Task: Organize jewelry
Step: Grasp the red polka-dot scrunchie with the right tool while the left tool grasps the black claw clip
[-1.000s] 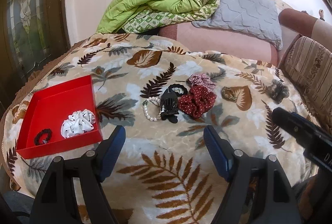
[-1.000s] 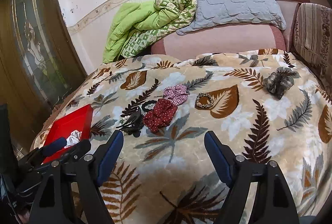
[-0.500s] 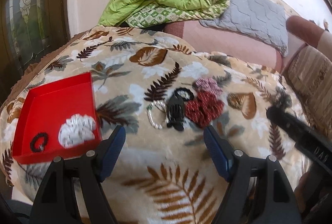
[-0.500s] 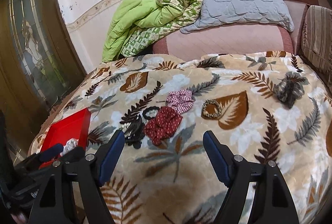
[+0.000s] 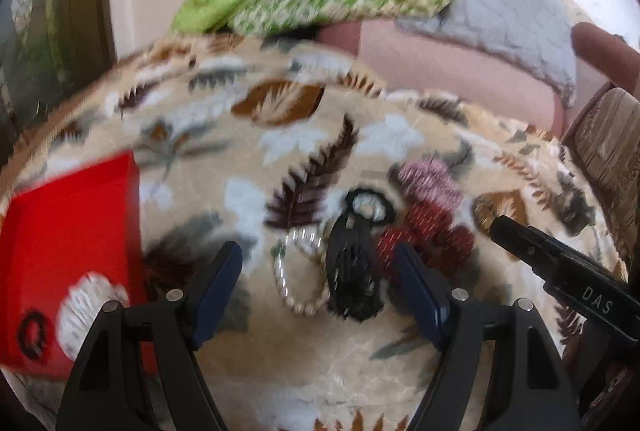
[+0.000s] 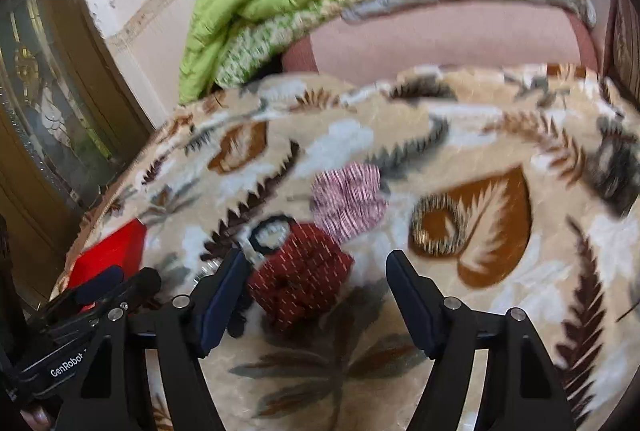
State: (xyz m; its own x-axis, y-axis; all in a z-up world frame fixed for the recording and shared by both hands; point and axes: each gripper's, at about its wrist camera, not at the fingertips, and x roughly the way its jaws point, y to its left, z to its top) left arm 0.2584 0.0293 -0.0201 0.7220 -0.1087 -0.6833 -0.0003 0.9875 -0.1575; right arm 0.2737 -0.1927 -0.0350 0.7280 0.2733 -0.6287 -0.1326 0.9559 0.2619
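Currently your left gripper (image 5: 320, 283) hangs with jaws apart and nothing pressed between them, over one pearl bracelet (image 5: 298, 271) and one black hair claw (image 5: 352, 271) lying side by side on the leaf-print blanket (image 5: 280, 135). One black ring-shaped band (image 5: 370, 205) touches the claw's far end. Your right gripper (image 6: 316, 285) is also spread; its jaws have just been closing a little, and one dark red dotted scrunchie (image 6: 302, 271) sits in the gap with no pad pressing on it. One pink checked scrunchie (image 6: 348, 199) lies just beyond it, one leopard-print band (image 6: 438, 225) to the right, one grey scrunchie (image 6: 616, 171) at far right. The red box (image 5: 68, 251), far left, holds two items: one white scrunchie (image 5: 90, 305) and one small black band (image 5: 32, 331).
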